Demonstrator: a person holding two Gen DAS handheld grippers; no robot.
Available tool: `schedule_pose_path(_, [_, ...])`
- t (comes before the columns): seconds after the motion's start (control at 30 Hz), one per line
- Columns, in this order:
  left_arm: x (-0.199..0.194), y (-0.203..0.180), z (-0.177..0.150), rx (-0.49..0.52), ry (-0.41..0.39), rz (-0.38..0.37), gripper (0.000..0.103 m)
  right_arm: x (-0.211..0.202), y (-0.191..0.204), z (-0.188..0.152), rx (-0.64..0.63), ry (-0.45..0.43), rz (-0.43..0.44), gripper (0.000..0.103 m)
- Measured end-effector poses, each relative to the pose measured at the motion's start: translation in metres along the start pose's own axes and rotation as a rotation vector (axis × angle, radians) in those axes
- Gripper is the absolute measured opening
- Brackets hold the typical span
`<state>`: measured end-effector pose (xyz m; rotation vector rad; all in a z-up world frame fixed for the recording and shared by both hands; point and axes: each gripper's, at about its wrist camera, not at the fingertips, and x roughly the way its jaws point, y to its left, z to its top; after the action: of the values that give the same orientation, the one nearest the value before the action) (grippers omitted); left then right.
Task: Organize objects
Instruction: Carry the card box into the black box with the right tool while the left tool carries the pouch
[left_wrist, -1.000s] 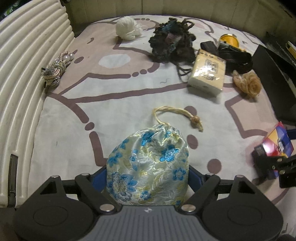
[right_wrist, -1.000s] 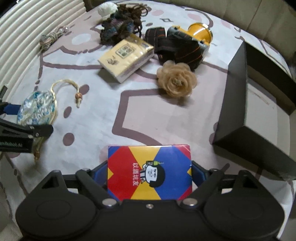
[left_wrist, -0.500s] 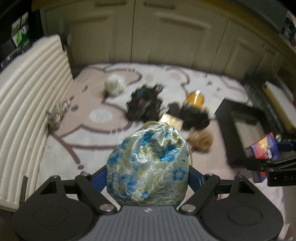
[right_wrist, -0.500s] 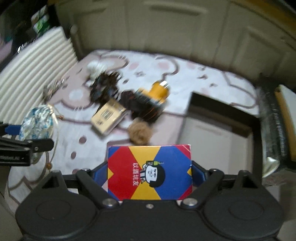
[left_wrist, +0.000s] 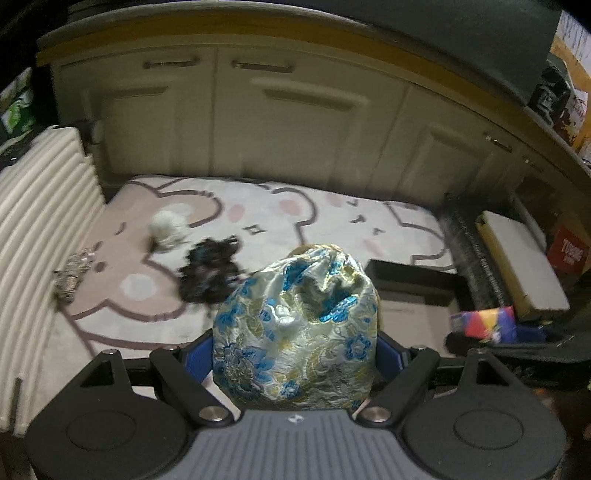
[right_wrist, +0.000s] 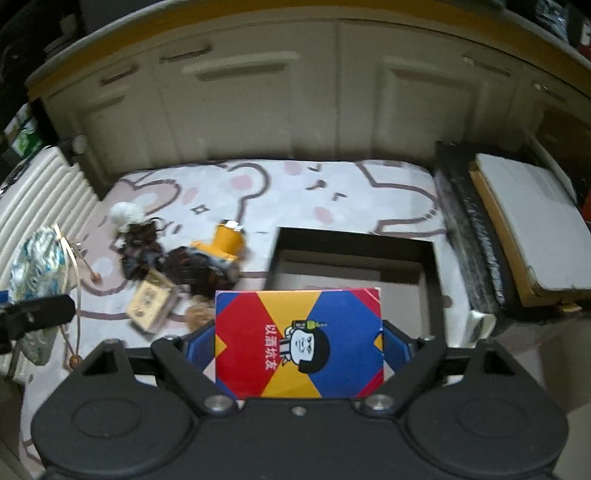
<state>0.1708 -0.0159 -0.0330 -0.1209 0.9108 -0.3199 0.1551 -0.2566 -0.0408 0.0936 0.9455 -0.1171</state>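
My left gripper (left_wrist: 295, 347) is shut on a blue-and-gold brocade drawstring pouch (left_wrist: 295, 325), held high above the patterned rug (left_wrist: 258, 210). Its cord hangs out of sight behind the pouch here; the right wrist view shows the pouch (right_wrist: 37, 266) with the cord dangling at far left. My right gripper (right_wrist: 297, 343) is shut on a red, yellow and blue card box (right_wrist: 299, 343) with a cartoon figure, lifted above the near edge of an open black box (right_wrist: 354, 258). The left wrist view shows that card box (left_wrist: 484, 323) at the right, blurred.
On the rug lie a white pompom (right_wrist: 125, 214), dark yarn bundle (right_wrist: 140, 251), yellow-and-black headlamp (right_wrist: 225, 243), cream tissue pack (right_wrist: 151, 302), tan fabric flower (right_wrist: 197, 314) and a braided cord (left_wrist: 70, 277). Ribbed white panel (left_wrist: 33, 229) left, cabinet doors (right_wrist: 295, 92) behind, flat cardboard (right_wrist: 528, 229) right.
Both grippers have risen from just above the rug, each carrying its object, and tilted up so the cabinet doors and the whole black box have come into view.
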Motion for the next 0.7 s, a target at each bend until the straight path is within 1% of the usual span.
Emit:
schedule_pose_path(0.07, [0.012, -0.016, 0.004, -0.006, 0.013, -0.022, 0.085, 0.008, -0.014, 0.000, 0.014, 0.008, -0.015, 0.089])
schedule_pose_path(0.2, [0.047, -0.041, 0.006, -0.051, 0.067, -0.067, 0.085, 0.027, -0.046, -0.001, 0.070, 0.044, -0.044, 0.089])
schedule_pose_path(0.37, [0.088, -0.068, 0.001, -0.106, 0.108, -0.114, 0.085, 0.047, -0.072, -0.004, 0.122, 0.062, -0.039, 0.089])
schedule_pose_path(0.47, [0.109, -0.074, -0.004, -0.166, 0.121, -0.159, 0.085, 0.060, -0.084, -0.004, 0.161, 0.064, -0.011, 0.089])
schedule_pose_path(0.53, [0.122, -0.076, -0.006, -0.209, 0.140, -0.185, 0.085, 0.070, -0.088, -0.005, 0.170, 0.078, -0.009, 0.089])
schedule_pose_path(0.63, [0.137, -0.077, -0.008, -0.251, 0.157, -0.187, 0.085, 0.085, -0.089, -0.008, 0.156, 0.109, -0.021, 0.089])
schedule_pose_path(0.7, [0.145, -0.078, -0.008, -0.264, 0.163, -0.181, 0.085, 0.091, -0.087, -0.009, 0.130, 0.105, -0.040, 0.089])
